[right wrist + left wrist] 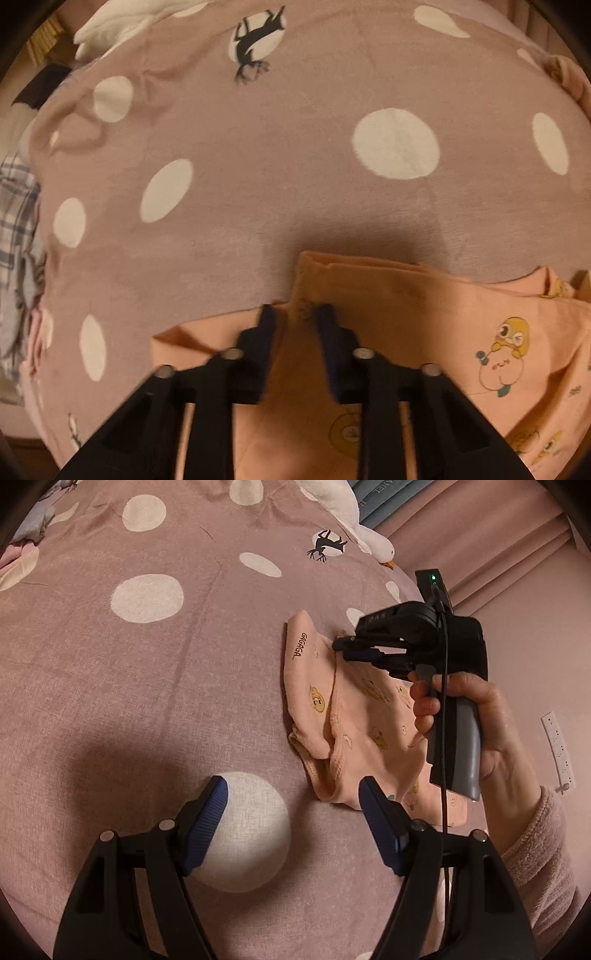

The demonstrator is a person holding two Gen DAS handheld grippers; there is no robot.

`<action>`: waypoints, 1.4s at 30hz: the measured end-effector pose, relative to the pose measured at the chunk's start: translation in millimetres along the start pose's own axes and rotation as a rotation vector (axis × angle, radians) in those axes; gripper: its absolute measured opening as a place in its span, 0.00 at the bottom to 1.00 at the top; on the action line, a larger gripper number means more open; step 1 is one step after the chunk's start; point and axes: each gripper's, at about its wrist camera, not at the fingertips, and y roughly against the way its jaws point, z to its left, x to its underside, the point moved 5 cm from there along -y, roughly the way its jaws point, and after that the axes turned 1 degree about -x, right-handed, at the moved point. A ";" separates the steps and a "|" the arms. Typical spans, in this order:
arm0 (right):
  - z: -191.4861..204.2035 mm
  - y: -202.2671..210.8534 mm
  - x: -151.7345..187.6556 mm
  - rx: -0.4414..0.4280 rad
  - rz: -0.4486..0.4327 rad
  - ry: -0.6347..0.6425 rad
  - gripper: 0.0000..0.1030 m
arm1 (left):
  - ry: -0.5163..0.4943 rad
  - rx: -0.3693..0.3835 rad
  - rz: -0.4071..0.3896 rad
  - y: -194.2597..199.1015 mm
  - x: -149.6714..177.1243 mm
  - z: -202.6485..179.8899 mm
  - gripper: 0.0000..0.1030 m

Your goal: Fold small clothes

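The right claw (341,646) and the hand (476,720) cover part of the peach garment (369,716). In the right wrist view the garment runs off the bottom edge, and the claw's fingertips (267,317) are motion-blurred.

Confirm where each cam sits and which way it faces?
Left wrist: on the left gripper, angled down across the bedspread; its open fingers frame a white dot beside the peach garment, with the right gripper and the hand holding it beyond.
Right wrist: on the right gripper, looking steeply down; its fingers straddle a raised fold of the garment.
Shared: garment, spotted bedspread, right gripper.
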 end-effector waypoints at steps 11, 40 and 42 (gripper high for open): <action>6.6 38.7 11.8 -0.118 -0.102 0.050 0.03 | -0.010 -0.027 -0.001 1.6 3.0 1.4 0.71; -169.6 117.3 100.0 0.011 -0.162 0.035 0.26 | -0.318 -0.055 0.086 -78.3 -6.3 -109.4 0.33; -190.0 115.4 115.2 0.078 -0.146 0.033 0.26 | -0.333 -0.093 0.107 -85.8 -0.4 -103.3 0.33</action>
